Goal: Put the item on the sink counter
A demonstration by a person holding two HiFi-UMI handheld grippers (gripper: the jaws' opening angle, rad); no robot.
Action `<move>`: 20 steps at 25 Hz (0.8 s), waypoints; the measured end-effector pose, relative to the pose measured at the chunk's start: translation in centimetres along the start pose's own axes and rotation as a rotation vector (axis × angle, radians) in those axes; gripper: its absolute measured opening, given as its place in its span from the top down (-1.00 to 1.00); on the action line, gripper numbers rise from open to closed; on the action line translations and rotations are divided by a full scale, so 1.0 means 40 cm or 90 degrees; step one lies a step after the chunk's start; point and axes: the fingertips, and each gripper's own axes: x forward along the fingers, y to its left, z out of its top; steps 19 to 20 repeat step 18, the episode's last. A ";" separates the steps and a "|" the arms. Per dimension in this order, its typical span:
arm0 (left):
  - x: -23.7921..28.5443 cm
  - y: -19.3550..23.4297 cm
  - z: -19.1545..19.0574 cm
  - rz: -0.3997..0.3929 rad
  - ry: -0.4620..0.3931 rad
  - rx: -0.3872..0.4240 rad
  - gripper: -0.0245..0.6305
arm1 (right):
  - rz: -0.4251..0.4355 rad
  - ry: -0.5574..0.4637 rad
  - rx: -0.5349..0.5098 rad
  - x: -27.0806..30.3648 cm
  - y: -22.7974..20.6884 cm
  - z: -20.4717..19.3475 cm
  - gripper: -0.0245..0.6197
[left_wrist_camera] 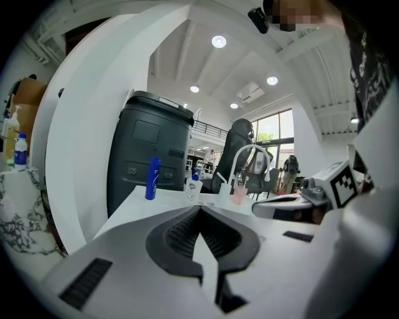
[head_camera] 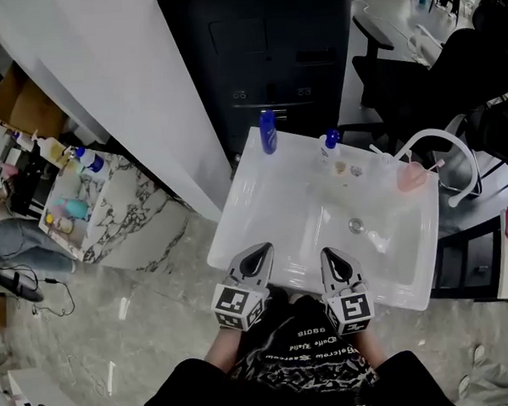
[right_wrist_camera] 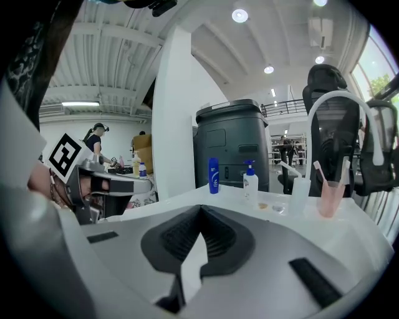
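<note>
My left gripper (head_camera: 257, 254) sits low in the middle of the head view, at the near rim of the white sink (head_camera: 256, 208). Its jaws are pressed together with nothing between them. My right gripper (head_camera: 332, 255) sits just beside it, to its right. In its own view its two dark pads also meet at the tips and hold nothing. Both grippers point up the frame across the basin, where the drain (head_camera: 355, 226) lies right of centre. Everything loose here stands well apart from my jaws, on the sink's back ledge (head_camera: 298, 146) near the top of the frame. There is a blue bottle (head_camera: 268, 131) upright towards the left and a white pump bottle (head_camera: 329, 145) near it on the right. A pink cup (head_camera: 411, 175) with a toothbrush in it stands further right, beside the curved white faucet (head_camera: 449, 148). I cannot tell which of these is the item meant. A dark bin (head_camera: 263, 53) rises behind the ledge.
</note>
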 end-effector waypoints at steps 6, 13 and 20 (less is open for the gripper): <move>0.017 0.012 0.010 -0.012 -0.006 -0.006 0.91 | -0.006 -0.003 0.002 0.026 -0.014 0.010 0.93; 0.033 0.040 0.025 -0.015 -0.012 -0.022 0.91 | -0.008 0.004 -0.010 0.055 -0.020 0.021 0.93; 0.043 0.059 0.033 -0.014 -0.012 -0.021 0.91 | -0.008 0.006 -0.015 0.077 -0.023 0.028 0.93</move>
